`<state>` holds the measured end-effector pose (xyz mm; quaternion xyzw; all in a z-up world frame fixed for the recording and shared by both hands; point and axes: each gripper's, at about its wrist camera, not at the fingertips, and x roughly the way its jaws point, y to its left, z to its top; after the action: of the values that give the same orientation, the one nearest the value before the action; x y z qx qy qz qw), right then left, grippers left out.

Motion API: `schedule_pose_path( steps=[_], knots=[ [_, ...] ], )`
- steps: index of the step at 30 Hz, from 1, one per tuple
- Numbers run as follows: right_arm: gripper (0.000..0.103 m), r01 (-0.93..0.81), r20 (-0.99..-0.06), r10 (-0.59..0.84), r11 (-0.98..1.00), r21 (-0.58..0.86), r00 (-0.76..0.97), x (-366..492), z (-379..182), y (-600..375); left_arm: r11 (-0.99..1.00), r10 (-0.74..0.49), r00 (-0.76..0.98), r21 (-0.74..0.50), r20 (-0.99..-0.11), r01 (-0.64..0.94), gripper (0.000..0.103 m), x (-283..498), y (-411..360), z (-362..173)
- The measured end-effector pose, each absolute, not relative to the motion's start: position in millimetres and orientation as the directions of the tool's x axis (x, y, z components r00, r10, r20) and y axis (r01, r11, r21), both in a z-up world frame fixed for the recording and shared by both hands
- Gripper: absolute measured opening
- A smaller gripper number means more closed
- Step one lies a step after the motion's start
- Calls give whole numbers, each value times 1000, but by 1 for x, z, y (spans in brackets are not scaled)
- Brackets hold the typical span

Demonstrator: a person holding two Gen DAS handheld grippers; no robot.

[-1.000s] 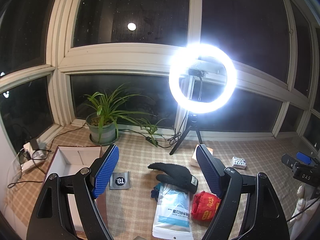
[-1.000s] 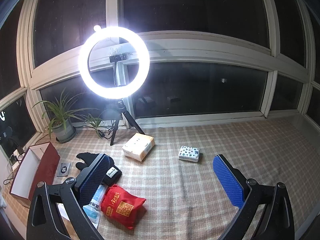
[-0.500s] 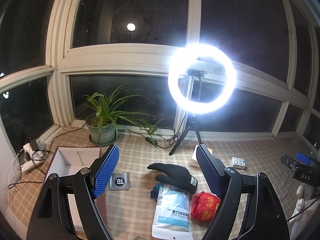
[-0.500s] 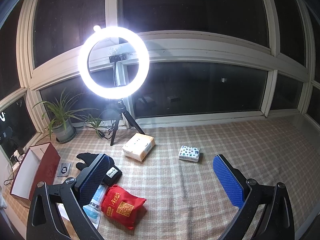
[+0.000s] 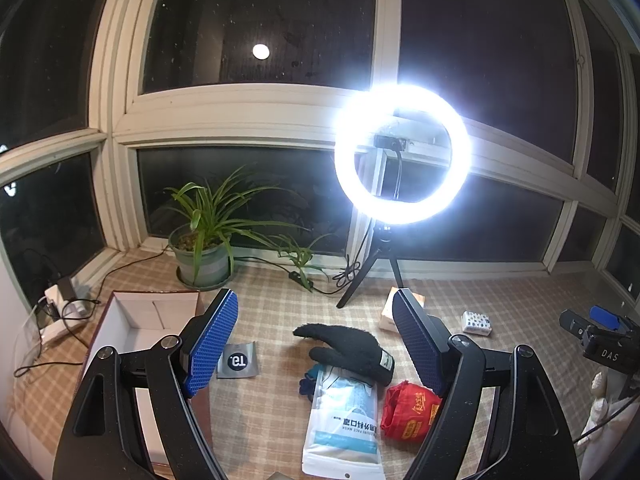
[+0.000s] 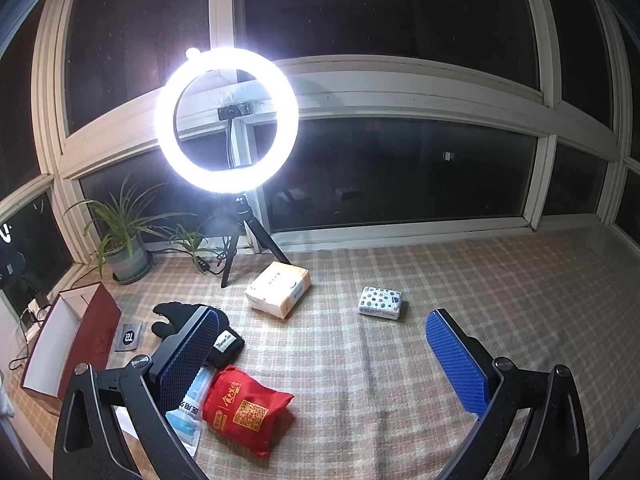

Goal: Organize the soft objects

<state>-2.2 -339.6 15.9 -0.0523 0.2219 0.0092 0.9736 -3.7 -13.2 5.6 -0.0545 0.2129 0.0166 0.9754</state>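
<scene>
Above the checked cloth, both grippers, left [image 5: 314, 340] and right [image 6: 322, 354], are still hovering with fingers released and empty; nothing is moving, so the black glove [image 5: 348, 346] is awaiting pickup.

Lit ring light [image 5: 401, 155] on tripod [image 5: 370, 268] at the window [image 6: 400, 176], glare heavy. Potted plant [image 5: 204, 240] left of it, cable [image 5: 276, 266] running between them. Power strip [image 5: 56, 312] with plugs far left. Checked cloth [image 6: 440, 300] covers the counter. Dark card [image 5: 238, 360] marked "T9" lies flat on it.
</scene>
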Motion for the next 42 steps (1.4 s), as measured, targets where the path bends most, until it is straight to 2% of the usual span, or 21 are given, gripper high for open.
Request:
schedule_pose_path(
  steps=[21, 35, 42],
  knots=[
    [102, -46, -448, 1, 995, -91, 894, 0, 6, -344, 994, -2, 887, -97, -462, -48, 80, 2, -16, -9],
    [102, -97, -506, 68, 995, -29, 860, 13, -12, -360, 991, -88, 814, -130, -575, 16, 80, 15, -32, -46],
    [102, -150, -574, 128, 989, 9, 809, 27, -29, -360, 985, -126, 765, -173, -632, 19, 79, 23, -31, -69]
  ],
)
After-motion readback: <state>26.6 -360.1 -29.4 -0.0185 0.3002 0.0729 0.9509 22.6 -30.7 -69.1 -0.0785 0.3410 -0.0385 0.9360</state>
